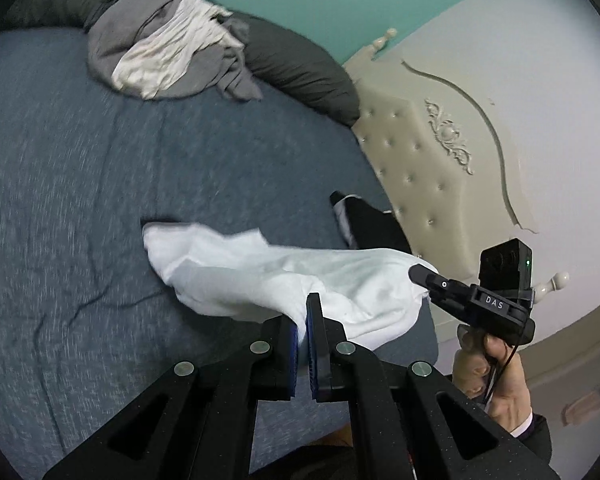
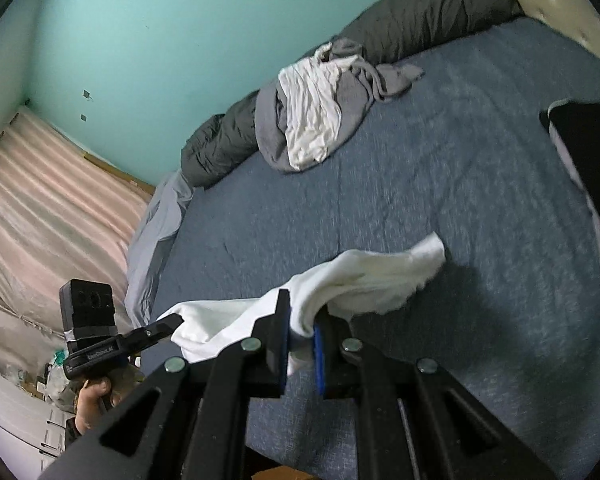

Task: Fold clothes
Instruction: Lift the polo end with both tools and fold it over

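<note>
The bed [image 1: 100, 184] fills most of both views, covered by a blue sheet. A dark duvet [image 1: 300, 64] lies bunched along its far edge against the teal wall [image 2: 160, 40]. A cream tufted headboard [image 1: 420, 168] stands at the bed's end. A pile of grey and white clothes [image 1: 168, 60] rests on the sheet, touching the duvet. A black garment [image 2: 588, 168] lies flat near the headboard, well apart from the pile.

A white cloth [image 1: 268, 276] hangs stretched between the two grippers, above the near part of the bed. Its free end droops toward the sheet; contact with the sheet cannot be confirmed.

The left gripper [image 1: 303, 344] is clenched on one edge of the cloth, fabric pinched between its blue pads [image 1: 311, 352]. The right gripper [image 2: 302, 344] is clenched on the opposite edge, fabric likewise between its pads. A hand [image 1: 496, 376] holds the right gripper's handle; another hand [image 2: 94, 404] holds the left one.
</note>
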A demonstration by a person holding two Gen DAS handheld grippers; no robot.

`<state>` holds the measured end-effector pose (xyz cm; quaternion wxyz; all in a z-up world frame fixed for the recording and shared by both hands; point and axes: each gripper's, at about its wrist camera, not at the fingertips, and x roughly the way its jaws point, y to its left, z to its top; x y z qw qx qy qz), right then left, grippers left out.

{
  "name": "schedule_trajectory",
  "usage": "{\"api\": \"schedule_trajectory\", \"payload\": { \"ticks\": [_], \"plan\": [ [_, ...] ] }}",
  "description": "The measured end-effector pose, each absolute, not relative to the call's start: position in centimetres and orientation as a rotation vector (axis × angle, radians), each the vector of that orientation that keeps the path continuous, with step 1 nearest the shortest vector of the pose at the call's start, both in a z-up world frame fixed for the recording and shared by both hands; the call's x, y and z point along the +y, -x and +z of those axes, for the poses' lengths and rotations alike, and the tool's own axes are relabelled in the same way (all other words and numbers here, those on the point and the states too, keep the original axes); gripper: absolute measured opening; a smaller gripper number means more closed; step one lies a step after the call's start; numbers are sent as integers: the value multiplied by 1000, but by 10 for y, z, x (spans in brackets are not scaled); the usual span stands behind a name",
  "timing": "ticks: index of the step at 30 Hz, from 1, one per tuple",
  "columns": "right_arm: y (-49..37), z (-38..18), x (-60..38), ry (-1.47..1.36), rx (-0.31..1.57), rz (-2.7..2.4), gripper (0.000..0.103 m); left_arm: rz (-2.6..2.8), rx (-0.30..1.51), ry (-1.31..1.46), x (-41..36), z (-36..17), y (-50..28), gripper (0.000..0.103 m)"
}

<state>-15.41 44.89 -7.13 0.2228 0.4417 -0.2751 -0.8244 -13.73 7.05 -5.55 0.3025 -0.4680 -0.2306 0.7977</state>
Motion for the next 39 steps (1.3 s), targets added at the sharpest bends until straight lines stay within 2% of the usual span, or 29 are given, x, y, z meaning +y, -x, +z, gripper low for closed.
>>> {"api": "schedule_trajectory", "payload": {
  "ticks": [12,25,39],
  "plan": [
    [160,4,501,-1137,-653,-2377,9,2121,-515,1165,130,6,155,3],
    [185,47,583,-1047,-597,-2494,8,2076,-434,1088,236,51,190,3],
    [265,72,690,-960,-631,-2623,8,2055,-389,1034,347,94,278,3]
  ]
}}
